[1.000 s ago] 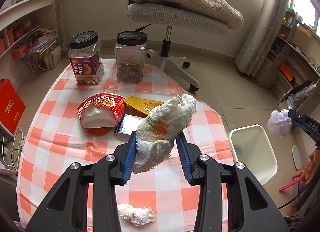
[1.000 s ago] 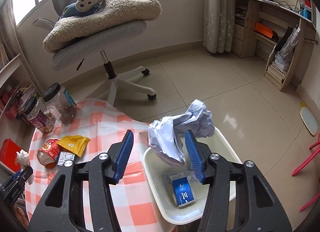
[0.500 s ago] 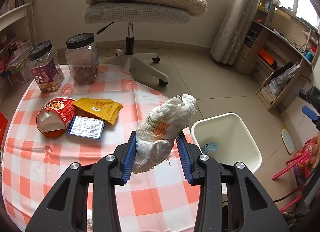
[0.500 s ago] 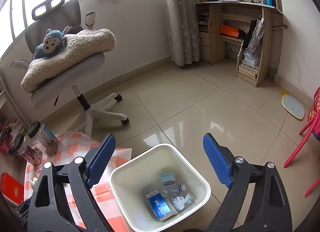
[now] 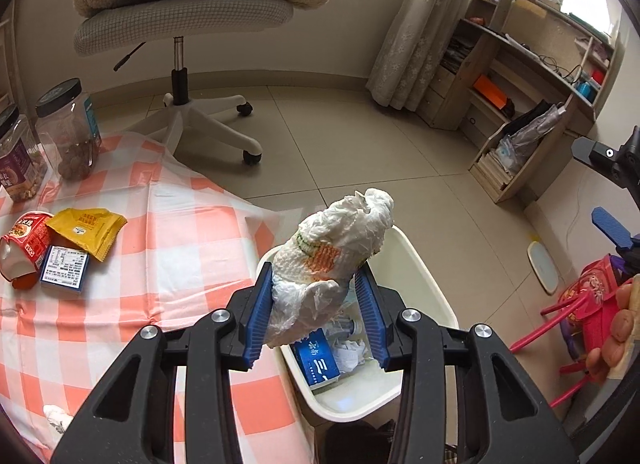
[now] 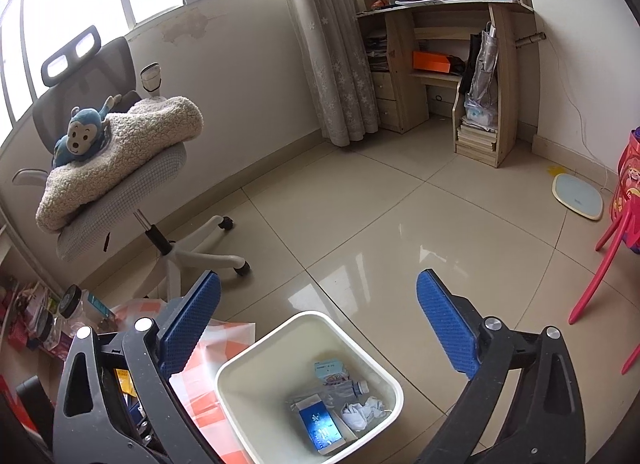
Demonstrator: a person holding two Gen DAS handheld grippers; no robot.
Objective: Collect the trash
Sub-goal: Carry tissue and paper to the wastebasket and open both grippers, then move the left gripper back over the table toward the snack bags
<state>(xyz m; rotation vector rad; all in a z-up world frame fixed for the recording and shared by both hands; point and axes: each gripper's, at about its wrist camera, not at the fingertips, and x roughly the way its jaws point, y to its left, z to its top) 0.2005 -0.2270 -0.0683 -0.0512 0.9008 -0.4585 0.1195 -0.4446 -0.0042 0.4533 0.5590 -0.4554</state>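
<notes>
A crumpled white paper wad (image 5: 340, 232) with an orange print stands upright between the blue pads of my left gripper (image 5: 314, 276). The jaws are opening but still hold the wad, just above the near rim of the white trash bin (image 5: 420, 276). My right gripper (image 6: 318, 284) hovers over the same bin (image 6: 240, 376), its jaws opening wide with nothing between them. A blue box (image 6: 320, 424) and a white crumpled scrap (image 6: 364, 412) lie in the bin. On the checked table remain a yellow packet (image 5: 86, 226), a red cup (image 5: 24, 240), a small box (image 5: 64, 272) and a small white wad (image 5: 56, 418).
Two lidded jars (image 5: 68, 132) stand at the table's far left. An office chair (image 5: 184, 20) piled with a fleece blanket is behind the table. A red child's chair (image 5: 576, 312) and a person's hand are at the right. Shelves line the far wall.
My left gripper carried the wad to the right, from over the table to above the bin. My right gripper let go of a pale crumpled bag and opened wide.
</notes>
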